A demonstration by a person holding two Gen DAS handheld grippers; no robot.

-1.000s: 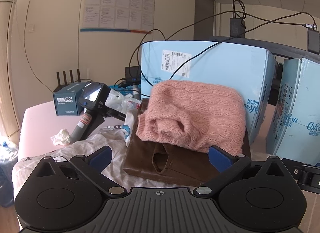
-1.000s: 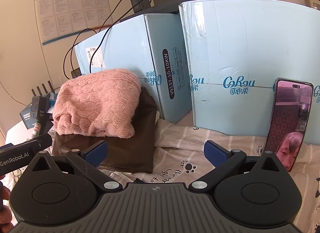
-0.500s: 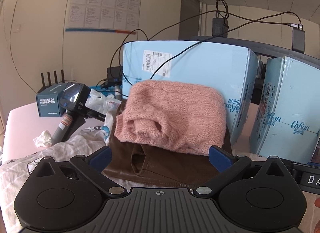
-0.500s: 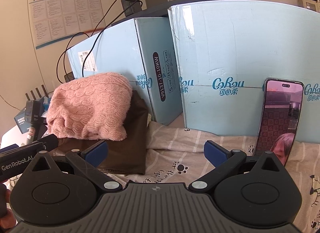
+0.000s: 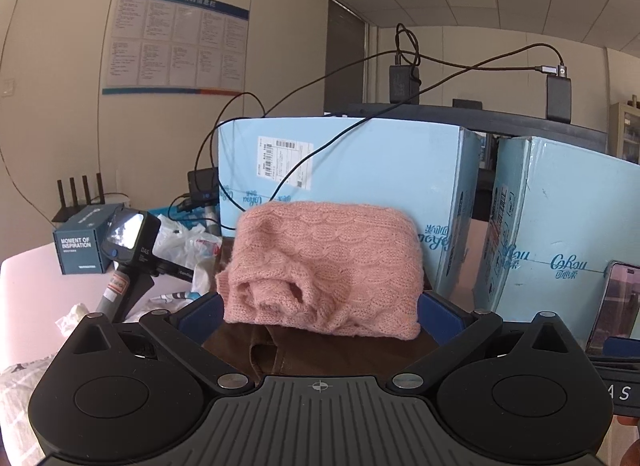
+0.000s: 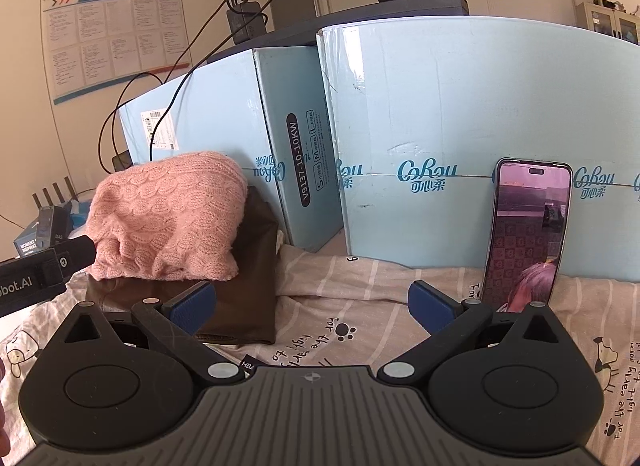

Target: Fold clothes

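Note:
A folded pink knit sweater [image 5: 324, 266] lies on top of a folded brown garment [image 5: 340, 354]; the pair also shows at the left of the right wrist view, the sweater [image 6: 168, 217] over the brown garment [image 6: 248, 286]. My left gripper [image 5: 320, 314] is open, its blue pads on either side of the stack's near edge, holding nothing. My right gripper [image 6: 312, 302] is open and empty, above a striped printed cloth [image 6: 360, 326] to the right of the stack. The left gripper's body [image 6: 36, 274] shows at the left edge of the right wrist view.
Two light blue cardboard boxes [image 6: 460, 137] stand right behind the stack, with cables and chargers on top. A phone [image 6: 524, 234] leans upright against the right box. At the left lie a spare handheld device [image 5: 128, 258], a small dark blue box [image 5: 80, 246] and plastic bags [image 5: 188, 242].
Both grippers moved forward toward the stack. The left gripper's pads now flank the sweater's near edge. The stack itself has not moved.

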